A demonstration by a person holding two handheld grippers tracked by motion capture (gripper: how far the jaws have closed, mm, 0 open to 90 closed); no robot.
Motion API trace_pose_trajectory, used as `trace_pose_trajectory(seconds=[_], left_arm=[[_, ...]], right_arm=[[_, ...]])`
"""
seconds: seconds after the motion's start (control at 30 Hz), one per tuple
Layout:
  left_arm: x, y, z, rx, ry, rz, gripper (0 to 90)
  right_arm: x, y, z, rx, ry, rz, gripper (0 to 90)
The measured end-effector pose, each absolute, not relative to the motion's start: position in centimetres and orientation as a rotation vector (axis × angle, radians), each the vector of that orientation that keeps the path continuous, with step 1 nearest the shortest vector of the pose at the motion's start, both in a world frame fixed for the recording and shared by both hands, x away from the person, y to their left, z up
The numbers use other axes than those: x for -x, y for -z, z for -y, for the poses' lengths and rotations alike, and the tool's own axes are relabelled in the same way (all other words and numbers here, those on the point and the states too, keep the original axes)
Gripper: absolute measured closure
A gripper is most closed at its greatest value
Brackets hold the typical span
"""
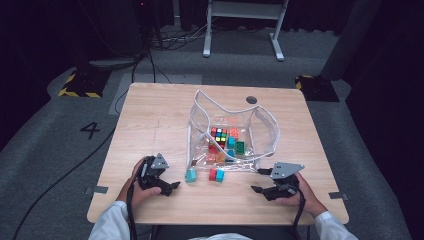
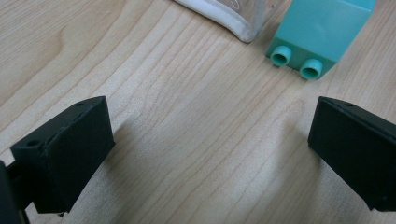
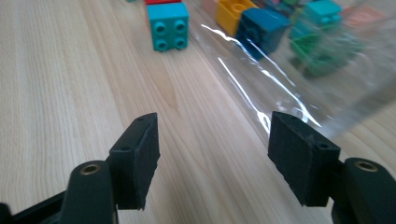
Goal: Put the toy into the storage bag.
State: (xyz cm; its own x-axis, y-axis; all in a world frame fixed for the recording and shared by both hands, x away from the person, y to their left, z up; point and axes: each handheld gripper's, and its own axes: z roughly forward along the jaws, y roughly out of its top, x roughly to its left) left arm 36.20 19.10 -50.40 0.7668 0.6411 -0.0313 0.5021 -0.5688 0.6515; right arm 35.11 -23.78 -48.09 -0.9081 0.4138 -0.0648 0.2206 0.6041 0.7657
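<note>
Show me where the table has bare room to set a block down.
Free: the table's left half, between its left edge and the clear bag; also the front strip between both tongs. Crowded: inside the bag and right before it, where loose blocks lie.

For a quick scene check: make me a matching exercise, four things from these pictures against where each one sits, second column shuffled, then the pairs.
Things:
1. colour-tile puzzle cube
2. light teal block
3. red block
4. left gripper

Places:
A. on bare wood, in front of the clear bag's left corner
B. inside the clear bag
C. at the table's near left side, jaws apart with nothing between them
D. outside the bag, touching a blue block

Pairs: 1-B, 2-A, 3-D, 4-C
</note>
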Motion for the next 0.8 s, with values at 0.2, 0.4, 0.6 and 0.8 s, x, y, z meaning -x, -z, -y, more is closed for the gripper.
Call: trace_pose_trajectory(seconds=[0.2,0.4,0.6,0.8], left_arm=[[-36.2,50.4,-19.1,-2.298,-0.275,-0.849,0.1],[-36.2,50.4,-19.1,-2.301,-0.272,-0.845,0.4],[-36.2,50.4,-19.1,-2.301,-0.271,-0.844,0.4],[-36.2,50.4,-19.1,-2.300,-0.269,-0.845,0.4]], right_arm=[[-35.3,49.4,20.8,-0.540,-1.192,-2.655,35.9],[-35.8,50.3,17.4,-0.486,-1.195,-2.691,35.4],[-36.6,50.3,15.2,-0.455,-1.189,-2.700,31.2],[-37.0,50.2,14.2,-0.495,-1.211,-2.693,31.1]])
